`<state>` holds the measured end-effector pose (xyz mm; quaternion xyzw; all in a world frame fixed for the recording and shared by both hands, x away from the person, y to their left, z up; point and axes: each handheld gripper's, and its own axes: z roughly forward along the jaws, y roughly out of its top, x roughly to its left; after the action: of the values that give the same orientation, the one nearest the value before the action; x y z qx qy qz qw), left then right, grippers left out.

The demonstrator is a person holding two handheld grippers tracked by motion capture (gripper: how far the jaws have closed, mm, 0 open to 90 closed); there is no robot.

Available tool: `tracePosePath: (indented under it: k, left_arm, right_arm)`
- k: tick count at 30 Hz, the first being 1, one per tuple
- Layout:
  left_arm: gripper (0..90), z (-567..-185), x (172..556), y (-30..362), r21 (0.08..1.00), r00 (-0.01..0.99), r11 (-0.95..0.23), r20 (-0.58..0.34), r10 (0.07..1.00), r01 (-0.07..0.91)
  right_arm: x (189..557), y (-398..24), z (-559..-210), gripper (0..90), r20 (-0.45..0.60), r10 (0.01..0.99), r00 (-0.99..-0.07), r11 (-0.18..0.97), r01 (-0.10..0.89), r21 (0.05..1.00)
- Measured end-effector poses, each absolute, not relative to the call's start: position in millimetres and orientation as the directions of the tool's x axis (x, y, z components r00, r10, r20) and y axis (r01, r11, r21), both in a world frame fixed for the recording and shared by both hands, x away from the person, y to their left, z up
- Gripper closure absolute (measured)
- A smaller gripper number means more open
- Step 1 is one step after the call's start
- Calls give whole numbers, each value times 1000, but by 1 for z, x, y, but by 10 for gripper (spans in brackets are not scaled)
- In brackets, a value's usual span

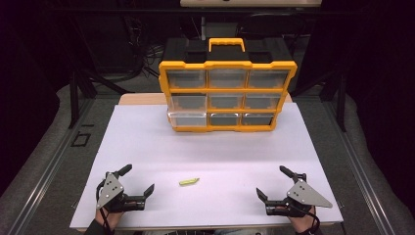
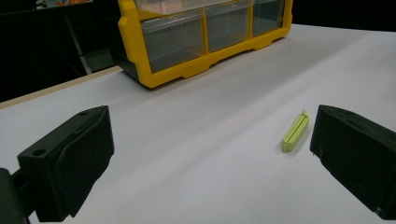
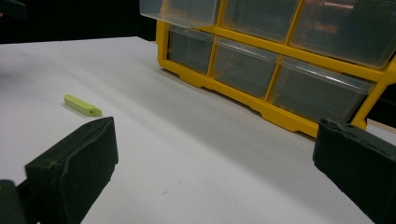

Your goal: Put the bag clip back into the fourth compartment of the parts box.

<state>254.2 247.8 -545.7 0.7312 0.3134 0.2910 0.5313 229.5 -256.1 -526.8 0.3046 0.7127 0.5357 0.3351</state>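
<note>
In the high view, nearest the camera, the left gripper and the right gripper rest low on the white table, each held in a hand at the table's near edge, each with a grey 3-cornered metal plate on top and 2 matte black jaws spread wide with nothing between them. The small green clip, a slim, smooth plastic bar, lies flat on the table between the 2 grippers, nearer the left one and touching neither. Well beyond the clip stands the yellow drawer cabinet, a hard plastic frame with a black back, a yellow carry handle on top and 9 clear drawers in 3 rows of 3; its lower left drawer sits pulled forward a little. No brand or writing can be read on it. In the left gripper view, the 2 blocky black jaws rise wide apart at the bottom corners; the green clip lies just beside the right-hand jaw, its lengthwise groove and a small tab at its far end visible here, and the cabinet stands far behind it. In the right gripper view, the jaws again stand wide and empty; their pads look rough and slightly fuzzy. The clip lies beyond the left-hand jaw, and the cabinet looms close, its translucent drawer fronts and yellow bottom rail showing plainly.
</note>
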Motion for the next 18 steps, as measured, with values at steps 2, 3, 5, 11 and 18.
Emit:
tracePosePath:
  k: [2,3,5,11,18]
  left_arm:
    - [1,-545,255,248,959,635,-240,92,767,152]
    - [1,-545,255,248,958,635,-241,91,767,154]
    - [2,-544,255,248,958,632,-243,93,769,155]
    - [2,-543,259,248,953,644,-249,83,760,171]
    - [3,-540,261,244,942,667,-278,85,740,188]
  right_arm:
    - [230,-256,-527,0,-148,792,-593,238,76,968]
    - [231,-256,-528,0,-149,791,-594,239,75,968]
    - [231,-256,-528,0,-149,788,-598,240,75,968]
    - [234,-257,-528,0,-143,787,-600,239,82,968]
    - [237,-256,-530,0,-131,781,-611,248,111,962]
